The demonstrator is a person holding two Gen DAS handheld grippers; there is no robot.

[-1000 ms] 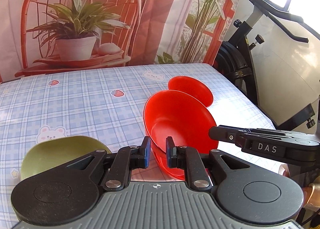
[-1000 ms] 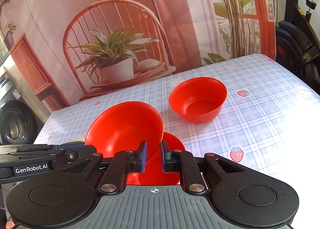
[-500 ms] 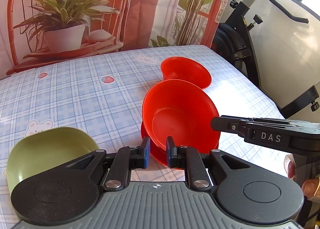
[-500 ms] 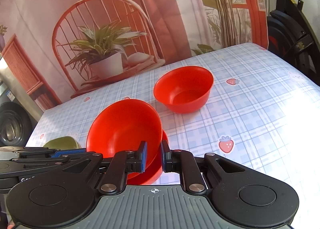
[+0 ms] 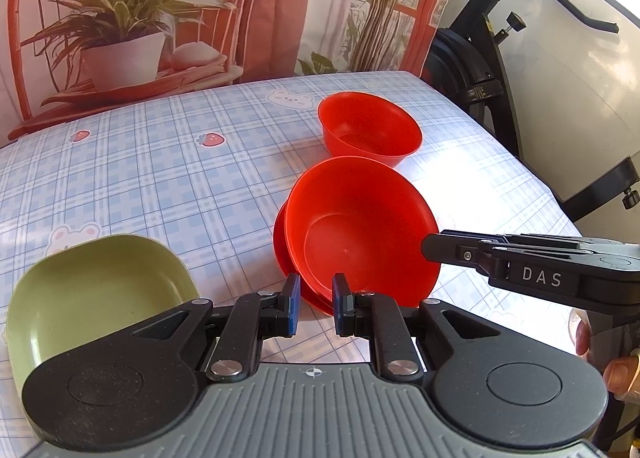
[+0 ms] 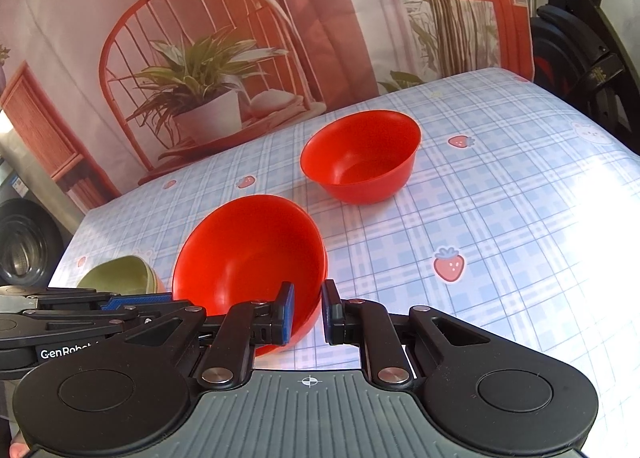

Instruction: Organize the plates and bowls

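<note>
Now: right tongs [image 6: 307,312] pinch glossy red bowl [image 6: 248,258] rim | left tongs [image 5: 314,310] narrowly parted, empty

Bare tablecloth [image 5: 168,178] left of 2 red bowls [image 5: 370,134] — green dish [image 5: 96,290] near corner.

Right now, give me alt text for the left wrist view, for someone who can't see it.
A tilted red bowl sits on a red plate, its rim gripped by the right claw, on a plaid tablecloth. The left claw hovers near the plate's edge, with a green dish nearby and another red bowl behind.
</note>
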